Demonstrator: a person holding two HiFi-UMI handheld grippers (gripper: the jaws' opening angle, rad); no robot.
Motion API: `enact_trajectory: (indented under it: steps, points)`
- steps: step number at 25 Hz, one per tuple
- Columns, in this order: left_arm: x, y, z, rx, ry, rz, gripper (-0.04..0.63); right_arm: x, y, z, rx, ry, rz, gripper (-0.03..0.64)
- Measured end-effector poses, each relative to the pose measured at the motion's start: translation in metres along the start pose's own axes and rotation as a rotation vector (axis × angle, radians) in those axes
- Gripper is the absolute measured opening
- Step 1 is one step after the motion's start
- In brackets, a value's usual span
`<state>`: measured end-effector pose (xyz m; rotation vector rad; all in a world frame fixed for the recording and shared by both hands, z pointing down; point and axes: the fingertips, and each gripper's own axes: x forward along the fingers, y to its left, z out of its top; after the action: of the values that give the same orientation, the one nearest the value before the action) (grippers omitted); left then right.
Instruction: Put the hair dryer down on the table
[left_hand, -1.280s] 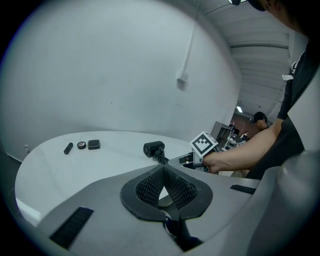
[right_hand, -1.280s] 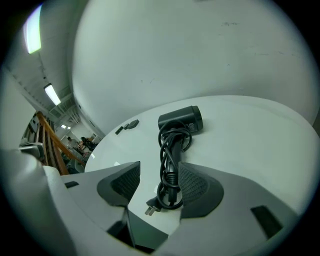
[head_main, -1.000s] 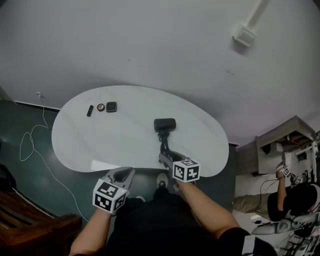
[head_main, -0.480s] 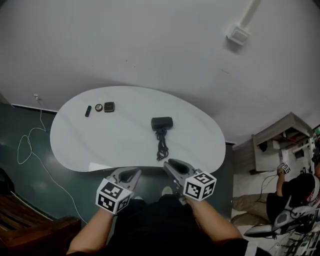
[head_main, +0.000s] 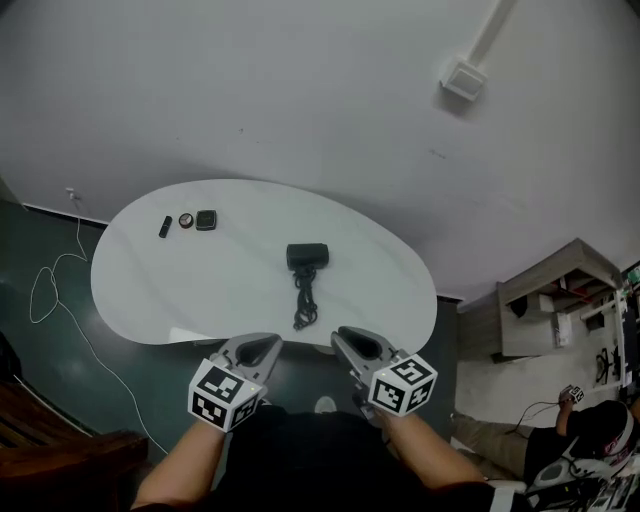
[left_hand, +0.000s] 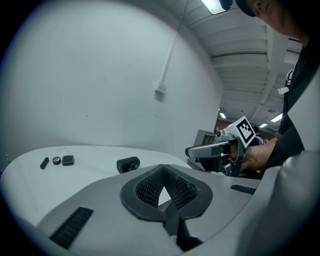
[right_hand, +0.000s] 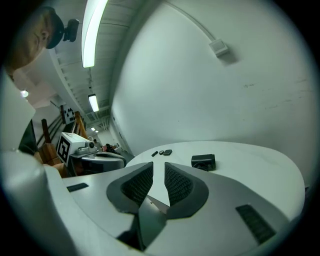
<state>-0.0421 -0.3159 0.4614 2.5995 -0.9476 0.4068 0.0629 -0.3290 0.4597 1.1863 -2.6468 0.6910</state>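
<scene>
White wall (head_main: 300, 90) and dark green floor (head_main: 30, 240) frame an oval white table (head_main: 150, 290), where the black hair dryer (head_main: 307, 256) lies free, its cord (head_main: 303, 302) bunched on the tabletop on the side nearer the grippers. Both grippers are held side by side off the table's near edge, with the hair dryer ahead of their jaws and well apart from them. The left gripper (head_main: 262, 343) has its jaws pressed together at the tips, nothing caught between them; from its own camera the hair dryer sits ahead and left of the jaw tips. The right gripper (head_main: 350, 340) has just been closing its jaws, which stand a narrow slit apart with nothing between them; from its own camera the hair dryer sits ahead and just right of the slit. Three small dark items (head_main: 186, 220) lie in a row near the table's far left edge, well beyond and left of both sets of jaws.
</scene>
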Motion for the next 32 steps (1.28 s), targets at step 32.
enact_trajectory:
  steps: [32]
  points:
    - [0.038,-0.072,0.011,0.056,0.006,0.022,0.011,-0.07,-0.041,-0.018,0.085,-0.087,0.045,0.008]
